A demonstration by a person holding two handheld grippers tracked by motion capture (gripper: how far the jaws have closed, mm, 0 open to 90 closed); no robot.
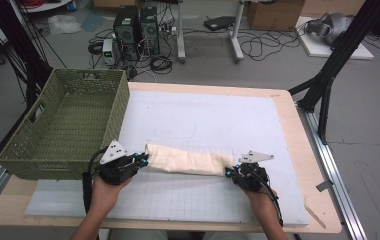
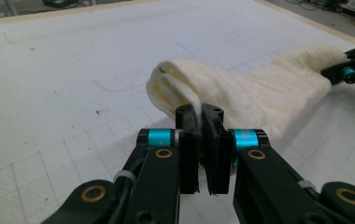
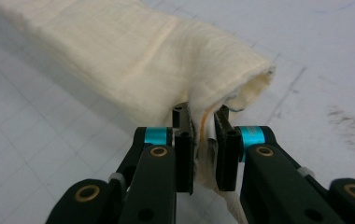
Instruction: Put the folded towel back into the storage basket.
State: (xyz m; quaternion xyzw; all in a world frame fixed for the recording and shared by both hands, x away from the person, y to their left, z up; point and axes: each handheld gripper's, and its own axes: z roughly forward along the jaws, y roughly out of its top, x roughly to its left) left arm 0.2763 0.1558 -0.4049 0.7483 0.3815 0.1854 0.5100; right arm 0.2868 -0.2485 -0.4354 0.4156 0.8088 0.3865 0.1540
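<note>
High view: a cream rolled cloth [image 1: 188,161] lies across the lower middle of the frame on the white gridded mat [image 1: 203,120] that covers the bench [image 1: 298,150]; the left tongs [image 1: 141,161] pinch its left end and the right tongs [image 1: 229,172] pinch its right end; a green woven basket [image 1: 63,125] stands at the left of the frame, just beside the left tongs. In the left gripper view the left tongs [image 2: 200,116] are closed on a fold at the cloth's [image 2: 241,93] near end, in the middle of the frame; in the right gripper view the right tongs [image 3: 202,122] are clamped on the cloth's [image 3: 133,56] open end, fabric pressed between the pads [image 3: 184,126]; the roll runs to the upper left of that frame.
</note>
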